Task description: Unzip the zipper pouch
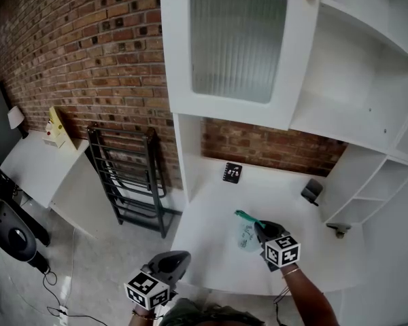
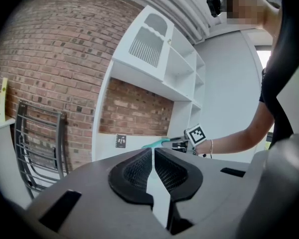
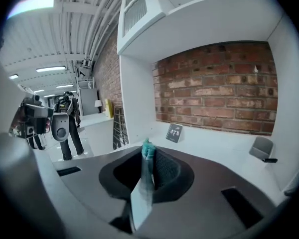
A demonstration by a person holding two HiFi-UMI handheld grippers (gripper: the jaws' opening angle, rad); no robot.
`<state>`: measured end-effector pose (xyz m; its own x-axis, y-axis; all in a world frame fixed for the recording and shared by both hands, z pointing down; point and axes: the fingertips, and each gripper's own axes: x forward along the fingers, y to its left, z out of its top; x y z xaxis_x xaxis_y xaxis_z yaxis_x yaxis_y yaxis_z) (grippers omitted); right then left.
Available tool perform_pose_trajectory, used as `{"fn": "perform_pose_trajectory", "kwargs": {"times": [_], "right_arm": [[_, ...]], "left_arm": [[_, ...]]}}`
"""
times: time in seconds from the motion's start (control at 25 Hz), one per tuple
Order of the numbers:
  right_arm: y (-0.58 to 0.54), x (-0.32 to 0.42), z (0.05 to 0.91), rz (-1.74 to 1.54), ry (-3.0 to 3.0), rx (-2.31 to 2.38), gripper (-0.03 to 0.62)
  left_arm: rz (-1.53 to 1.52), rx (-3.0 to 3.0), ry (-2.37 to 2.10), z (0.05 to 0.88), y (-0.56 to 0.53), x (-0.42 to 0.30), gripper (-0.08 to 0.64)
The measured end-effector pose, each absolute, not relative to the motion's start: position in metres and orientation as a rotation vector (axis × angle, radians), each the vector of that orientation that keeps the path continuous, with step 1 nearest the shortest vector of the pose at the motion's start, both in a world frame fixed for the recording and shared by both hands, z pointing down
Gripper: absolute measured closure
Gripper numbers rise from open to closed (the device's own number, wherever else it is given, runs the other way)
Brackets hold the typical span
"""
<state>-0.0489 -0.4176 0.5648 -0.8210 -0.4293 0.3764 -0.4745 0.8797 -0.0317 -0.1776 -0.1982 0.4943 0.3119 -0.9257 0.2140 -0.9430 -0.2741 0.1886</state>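
The zipper pouch (image 1: pixel 245 230) is clear plastic with a teal zip edge and hangs just above the white desk (image 1: pixel 207 253). My right gripper (image 1: pixel 260 229) is shut on it. In the right gripper view the pouch (image 3: pixel 142 190) stands on edge between the pads, its teal end (image 3: pixel 147 150) poking out at the tips of my right gripper (image 3: pixel 148 157). My left gripper (image 1: pixel 179 258) hovers off the desk's front left edge, shut, with nothing in it. From my left gripper (image 2: pixel 153 151) the teal pouch (image 2: pixel 154 144) shows ahead, with the right gripper (image 2: pixel 182 144) beside it.
A small black card (image 1: pixel 232 172) leans at the back of the desk, and a dark grey object (image 1: pixel 312 191) sits at the back right. A black metal rack (image 1: pixel 132 182) stands left of the desk. A cabinet door (image 1: pixel 238 43) with ribbed glass hangs overhead.
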Motion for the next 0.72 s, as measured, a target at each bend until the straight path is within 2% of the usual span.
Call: {"fn": "perform_pose_trajectory", "kwargs": {"times": [0.72], "right_arm": [[-0.461,0.020,0.631,0.319,-2.516,0.876,0.565]], "left_arm": [[0.069,2.355,-1.686,0.491,-0.221,-0.155,0.554]]}}
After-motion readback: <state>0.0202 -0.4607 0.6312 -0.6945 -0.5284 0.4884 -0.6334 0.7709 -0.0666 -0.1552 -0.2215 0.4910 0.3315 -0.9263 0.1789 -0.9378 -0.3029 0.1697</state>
